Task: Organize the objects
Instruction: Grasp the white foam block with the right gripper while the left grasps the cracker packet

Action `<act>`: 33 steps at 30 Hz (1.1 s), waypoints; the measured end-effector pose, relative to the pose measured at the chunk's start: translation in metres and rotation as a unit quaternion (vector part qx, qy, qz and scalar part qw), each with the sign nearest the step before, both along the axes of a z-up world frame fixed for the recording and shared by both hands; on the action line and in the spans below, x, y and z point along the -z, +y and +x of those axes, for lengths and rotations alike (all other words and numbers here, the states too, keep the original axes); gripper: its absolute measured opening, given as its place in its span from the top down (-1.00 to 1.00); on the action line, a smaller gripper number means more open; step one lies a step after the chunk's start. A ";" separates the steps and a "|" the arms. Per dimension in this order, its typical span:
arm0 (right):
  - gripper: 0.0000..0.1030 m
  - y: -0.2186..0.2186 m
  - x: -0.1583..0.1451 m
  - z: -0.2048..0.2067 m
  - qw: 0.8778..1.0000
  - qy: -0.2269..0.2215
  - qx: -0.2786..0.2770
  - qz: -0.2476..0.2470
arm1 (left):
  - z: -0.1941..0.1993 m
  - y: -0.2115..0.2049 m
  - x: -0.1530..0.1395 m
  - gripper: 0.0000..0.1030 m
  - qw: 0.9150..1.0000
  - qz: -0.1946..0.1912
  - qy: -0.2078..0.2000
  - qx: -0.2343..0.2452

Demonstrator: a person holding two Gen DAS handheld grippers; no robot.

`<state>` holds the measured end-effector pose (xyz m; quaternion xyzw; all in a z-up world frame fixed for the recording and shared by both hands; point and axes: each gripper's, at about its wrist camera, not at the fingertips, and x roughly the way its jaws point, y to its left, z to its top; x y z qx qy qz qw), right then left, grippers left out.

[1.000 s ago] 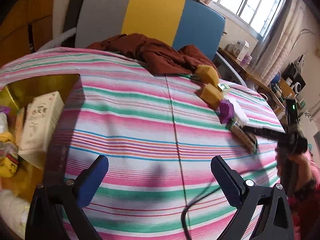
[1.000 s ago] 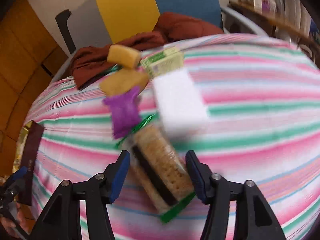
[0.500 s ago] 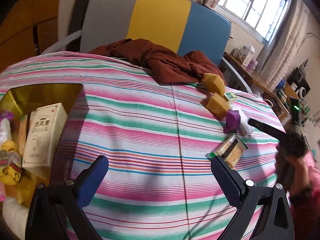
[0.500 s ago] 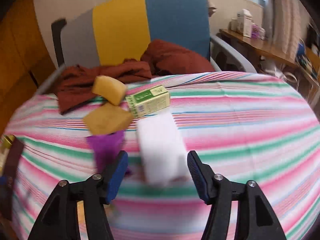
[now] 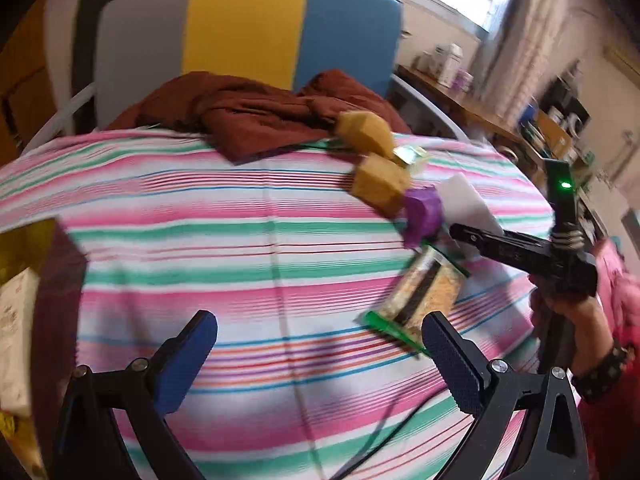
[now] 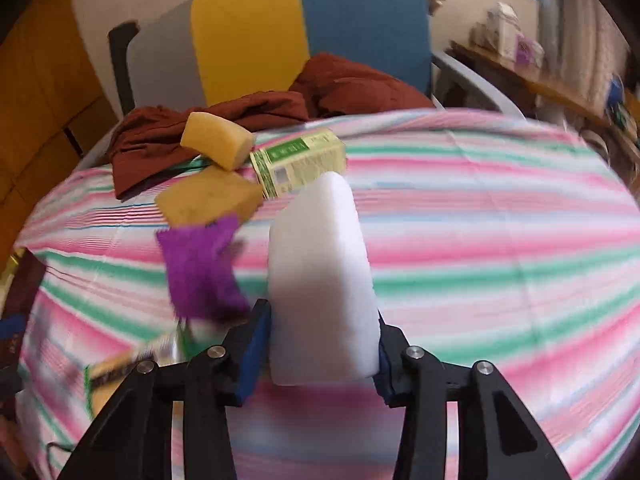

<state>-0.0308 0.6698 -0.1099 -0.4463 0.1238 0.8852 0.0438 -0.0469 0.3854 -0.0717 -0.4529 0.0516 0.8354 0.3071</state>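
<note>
Two risks stand out as my right gripper (image 6: 324, 354) closes its jaws on the near end of the white foam block (image 6: 320, 264), which lies on the striped worktop (image 6: 500, 248) just beside the purple piece (image 6: 200, 268). Gripped so near its end, the soft block may squash, droop or slide free when lifted, and my near jaw may drag the purple piece or the cracker pack (image 5: 424, 296) along. My left gripper (image 5: 320, 356) hangs wide open and empty above the cloth.
</note>
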 end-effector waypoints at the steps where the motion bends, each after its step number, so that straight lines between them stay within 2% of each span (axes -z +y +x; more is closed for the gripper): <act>1: 0.12 0.005 0.000 0.011 1.000 -0.003 0.003 -0.023 | 0.001 0.007 0.000 -1.00 1.000 -0.005 0.004 0.008; 2: 0.10 0.009 0.002 0.022 0.998 0.003 0.000 -0.058 | 0.002 0.014 0.001 -1.00 1.000 -0.002 0.007 0.022; 4: -0.02 0.018 0.001 0.042 0.996 0.008 0.013 -0.083 | 0.006 0.031 0.002 -1.00 0.999 -0.014 0.016 0.050; 6: -0.24 0.023 0.000 0.058 0.997 0.002 0.036 -0.064 | 0.012 0.048 0.002 -1.00 0.996 -0.016 0.026 0.085; 9: -0.41 0.023 -0.008 0.066 0.999 0.008 0.043 0.003 | 0.020 0.074 0.007 -1.00 0.989 -0.049 0.060 0.127; 10: -0.41 0.022 -0.009 0.065 0.999 0.010 0.037 0.011 | 0.023 0.083 0.011 -1.00 0.985 -0.060 0.067 0.148; 14: -0.41 0.013 -0.004 0.052 0.999 -0.006 0.017 0.034 | 0.026 0.102 0.021 -1.00 0.975 -0.099 0.098 0.175; 15: -0.41 0.011 -0.001 0.047 0.999 -0.011 0.013 0.039 | 0.024 0.105 0.023 -1.00 0.974 -0.108 0.102 0.173; 17: -0.41 0.003 0.005 0.040 0.998 -0.020 0.012 0.058 | 0.022 0.108 0.025 -0.99 0.973 -0.097 0.085 0.190; 19: -0.38 0.001 0.009 0.037 0.998 -0.016 0.017 0.065 | 0.021 0.112 0.029 -0.99 0.972 -0.110 0.097 0.184; 21: -0.14 0.000 0.008 0.039 0.996 -0.013 0.027 0.079 | 0.020 0.114 0.032 -0.99 0.972 -0.104 0.091 0.190; 22: -0.14 0.000 0.007 0.042 0.996 -0.009 0.028 0.081 | 0.020 0.115 0.035 -0.98 0.972 -0.106 0.095 0.189; 24: -0.13 -0.001 0.007 0.043 0.996 -0.004 0.026 0.082 | 0.022 0.117 0.039 -0.90 0.971 -0.103 0.093 0.195; 26: -0.11 -0.001 0.007 0.044 0.996 0.001 0.027 0.082 | 0.022 0.119 0.043 -0.56 0.970 -0.109 0.087 0.199; 27: -0.11 -0.002 0.007 0.044 0.996 0.004 0.027 0.080 | 0.021 0.118 0.042 -0.46 0.971 -0.099 0.083 0.202; 29: -0.11 -0.001 0.005 0.047 0.997 0.012 0.030 0.073 | 0.021 0.117 0.041 -0.05 0.971 -0.089 0.081 0.206; 33: -0.10 -0.001 0.003 0.054 0.997 0.023 0.046 0.064 | 0.021 0.112 0.041 0.06 0.973 -0.081 0.083 0.198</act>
